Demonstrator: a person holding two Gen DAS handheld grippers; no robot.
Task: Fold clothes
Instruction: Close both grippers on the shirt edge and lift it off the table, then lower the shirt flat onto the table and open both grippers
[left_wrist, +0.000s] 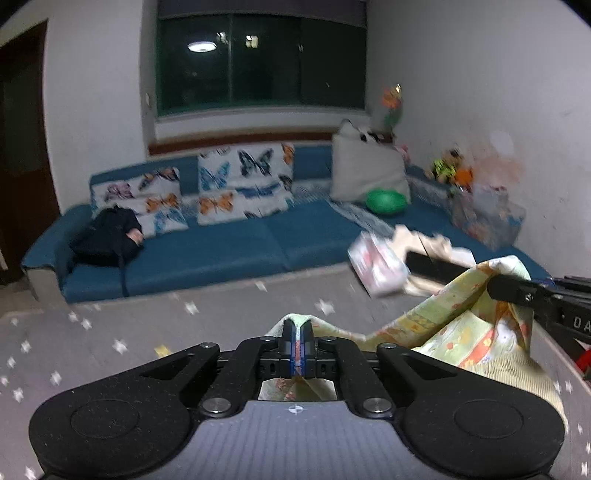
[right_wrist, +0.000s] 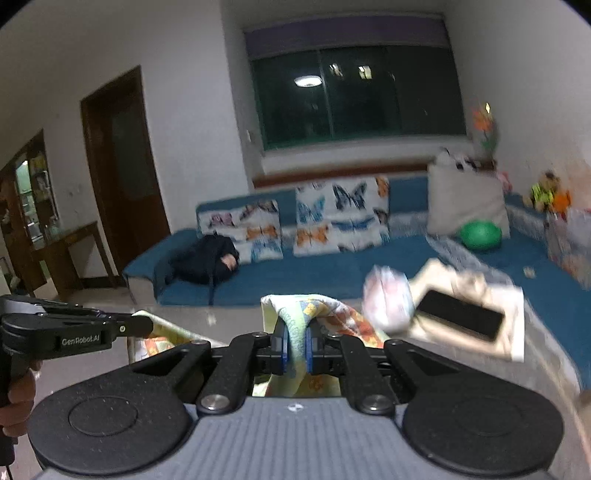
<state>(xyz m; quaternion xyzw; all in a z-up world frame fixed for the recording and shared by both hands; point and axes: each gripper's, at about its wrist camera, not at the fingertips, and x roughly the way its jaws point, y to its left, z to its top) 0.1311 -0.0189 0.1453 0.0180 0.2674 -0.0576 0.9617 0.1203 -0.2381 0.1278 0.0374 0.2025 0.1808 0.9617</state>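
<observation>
Behind the blurred star-patterned surface (left_wrist: 110, 332), blue sofa (left_wrist: 221, 243).

Both views sit just behind their own gripper's fingers and look forward along them, low over a grey star-patterned surface (left_wrist: 110, 332) toward a blue sofa (left_wrist: 221, 243) under a dark window (left_wrist: 258, 62). The left wrist view faces the sofa nearly head-on, with the right gripper (left_wrist: 495, 286) entering at its right edge. The right wrist view faces the same way from further right, taking in a brown door (right_wrist: 122, 173) and the left gripper (right_wrist: 147, 326) at its left edge. The 2 views share the sofa, butterfly cushions (left_wrist: 243, 184), window, green ball (left_wrist: 386, 201) and the patterned cloth (left_wrist: 461, 325), which lies very near each lens.
</observation>
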